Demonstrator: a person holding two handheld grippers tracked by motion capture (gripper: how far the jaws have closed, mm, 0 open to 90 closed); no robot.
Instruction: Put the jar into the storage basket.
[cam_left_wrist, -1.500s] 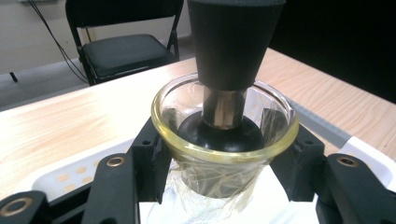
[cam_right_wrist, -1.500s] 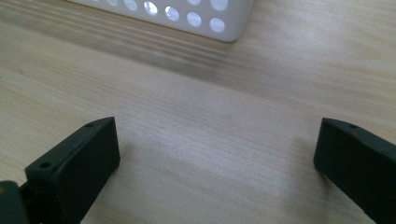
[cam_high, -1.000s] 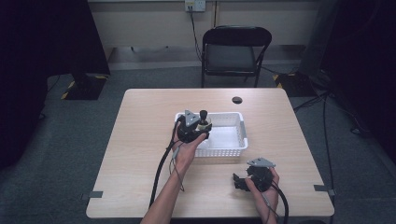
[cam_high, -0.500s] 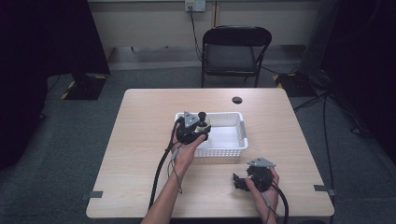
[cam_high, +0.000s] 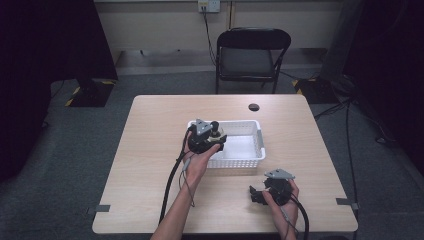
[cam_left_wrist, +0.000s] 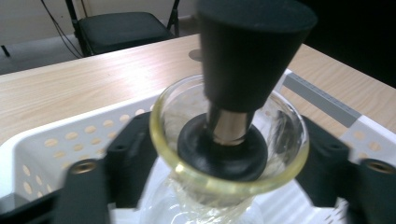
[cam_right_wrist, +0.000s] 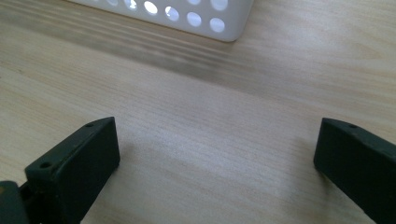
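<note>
Left gripper view, glass flask (cam_left_wrist: 229, 140) with black stopper (cam_left_wrist: 247, 51), between just-opening jaws

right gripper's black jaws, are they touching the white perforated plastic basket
Apart. The right gripper view shows the right gripper with jaws wide open over bare wooden table, and the white perforated plastic basket lies beyond a clear strip of wood.
</note>
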